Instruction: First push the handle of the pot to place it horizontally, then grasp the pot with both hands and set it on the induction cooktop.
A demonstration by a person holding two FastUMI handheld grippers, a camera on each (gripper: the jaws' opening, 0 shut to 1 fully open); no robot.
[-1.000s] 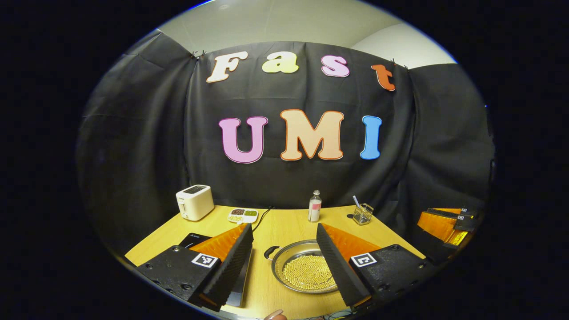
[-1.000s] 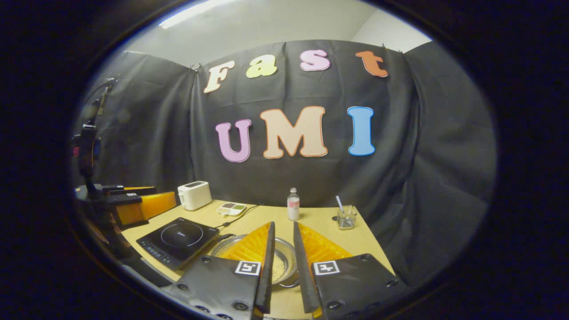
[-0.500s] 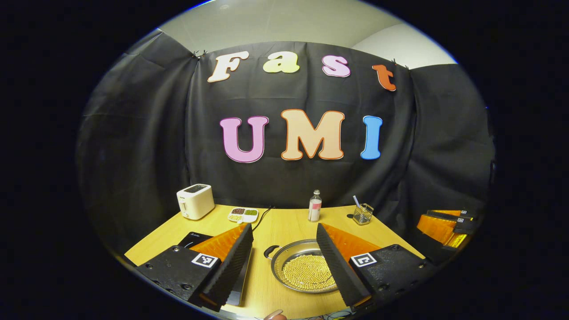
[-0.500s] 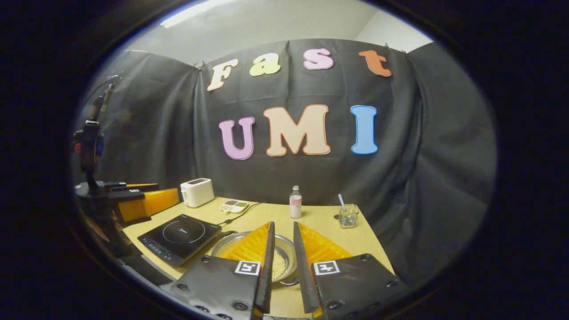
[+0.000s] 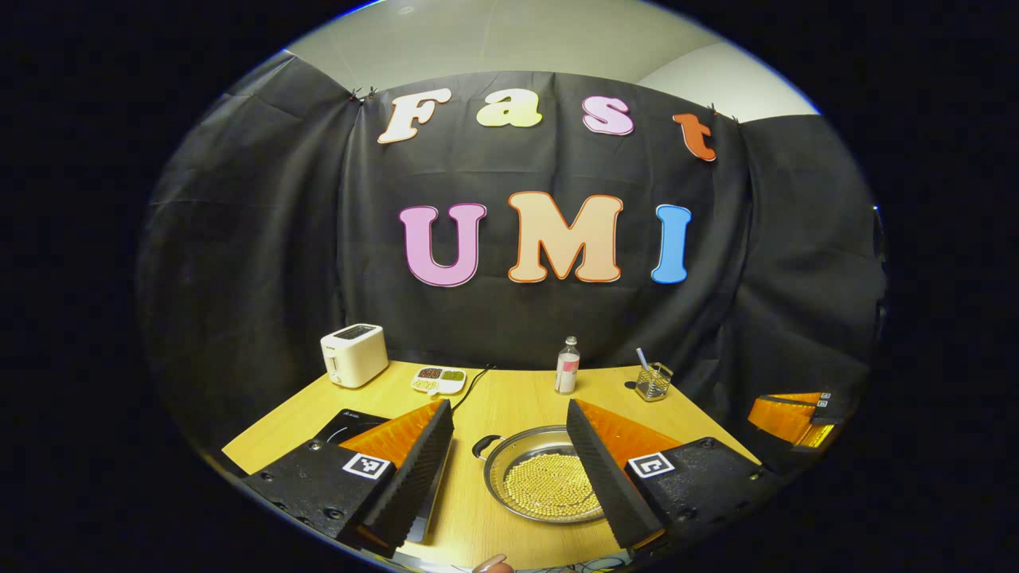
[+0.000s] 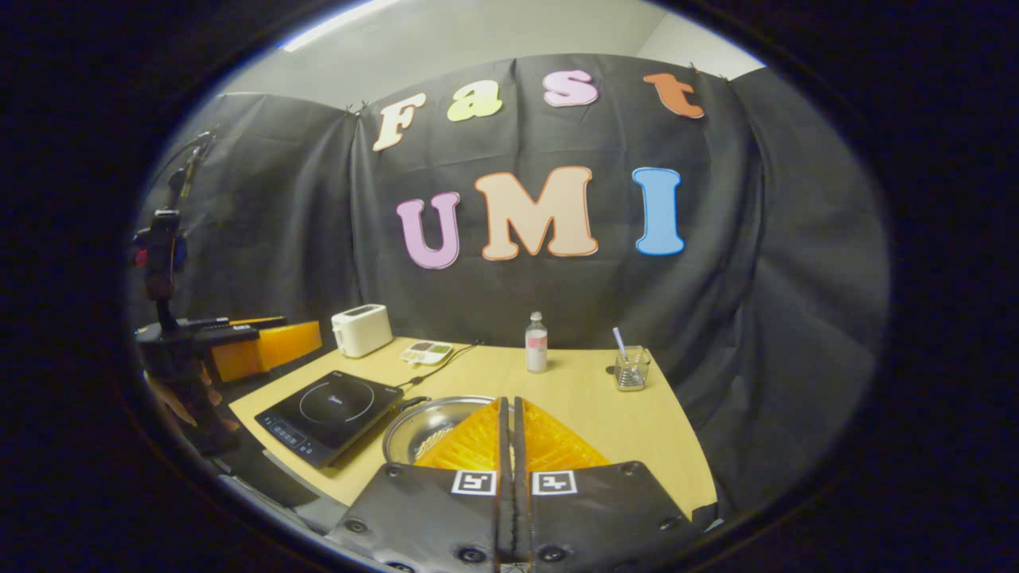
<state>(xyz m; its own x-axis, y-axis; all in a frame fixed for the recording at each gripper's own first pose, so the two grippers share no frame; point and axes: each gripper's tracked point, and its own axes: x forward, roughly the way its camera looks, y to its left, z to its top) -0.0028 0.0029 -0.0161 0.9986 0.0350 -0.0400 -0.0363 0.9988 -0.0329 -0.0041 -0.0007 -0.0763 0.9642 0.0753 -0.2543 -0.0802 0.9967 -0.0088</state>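
Table (image 5: 509, 402): the wooden top spreads ahead of both your grippers, carrying everything below.
Induction cooktop (image 6: 328, 407): a flat black slab with a ring on its face, ahead and to the left of your right gripper; in the left gripper view it lies behind your left-hand finger (image 5: 354, 426). Its printed wording is too small to read.
Pot (image 5: 543, 484): a shallow steel pan of small pale beads, sitting on the table just right of the cooktop and between your left gripper's spread fingers; in the right gripper view it lies directly beyond the fingertips (image 6: 422, 426).
Pot handle (image 5: 484, 447): a dark loop at the rim's far left, pointing toward the cooktop, so the pan's long axis runs roughly across your left gripper's view.
Left gripper (image 5: 509, 414): you hold its fingers wide apart, gripping nothing and touching nothing, hanging above the pot.
Right gripper (image 6: 508, 406): you have its fingers pressed together with barely a slit between them, nothing held; whether the tips touch the pot's rim cannot be told.
Toaster (image 5: 354, 355): white, far left at the back edge.
Bottle (image 5: 567, 366): clear, with a pink label that is unreadable, far centre.
Glass cup (image 5: 654, 382): holds a straw, far right.
Snack tray (image 5: 438, 380): divided, beside the toaster.
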